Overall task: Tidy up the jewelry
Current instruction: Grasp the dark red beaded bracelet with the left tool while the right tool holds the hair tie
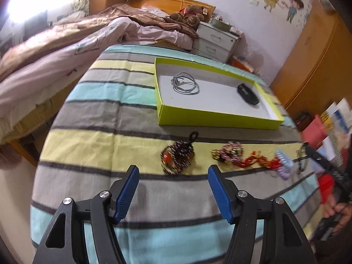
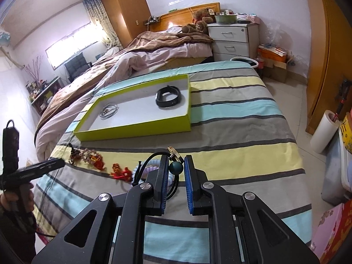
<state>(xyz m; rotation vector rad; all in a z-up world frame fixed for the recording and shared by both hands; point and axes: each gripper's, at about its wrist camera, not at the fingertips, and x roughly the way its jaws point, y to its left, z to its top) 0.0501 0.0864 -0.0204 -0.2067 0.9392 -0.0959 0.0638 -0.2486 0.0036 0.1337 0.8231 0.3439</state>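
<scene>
The right gripper [image 2: 176, 167] had its ribbed blue pads pinched on a black cord bracelet [image 2: 173, 188] carrying a round dark-green bead [image 2: 176, 167] and a small gold-coloured clasp [image 2: 173, 151]. The bead sat between the jaws and the cord looped down behind them. The left gripper [image 1: 173, 190] stood spread wide with nothing between its blue textured pads, hanging over a grey stripe near the front edge of the striped cloth [image 1: 105, 114] that covered the table.

Just beyond the left gripper, on a yellow stripe, a row of jewelry ran toward the right edge. It comprised a coiled dark beaded bracelet [image 1: 178, 156] with an orange stone, a tangle of pink and gold chain [image 1: 231, 153], a red knotted cord piece [image 1: 259, 161] and a pale lilac spiral hair tie [image 1: 285, 162]. The pieces lay close together, some touching; blur hid the finer detail.

Farther back on the cloth sat a shallow rectangular cardboard tray [image 1: 211, 118], lime green outside and white inside. In it lay a coil of thin silvery-grey wire bangles [image 1: 184, 83] toward one end and a black rubbery wristband [image 1: 248, 93] toward the other, well apart.

Beyond the cloth stretched a bed with rumpled pink and brown bedding [image 2: 140, 55], a brown teddy bear [image 1: 191, 16] and a white drawer unit [image 2: 231, 39].
</scene>
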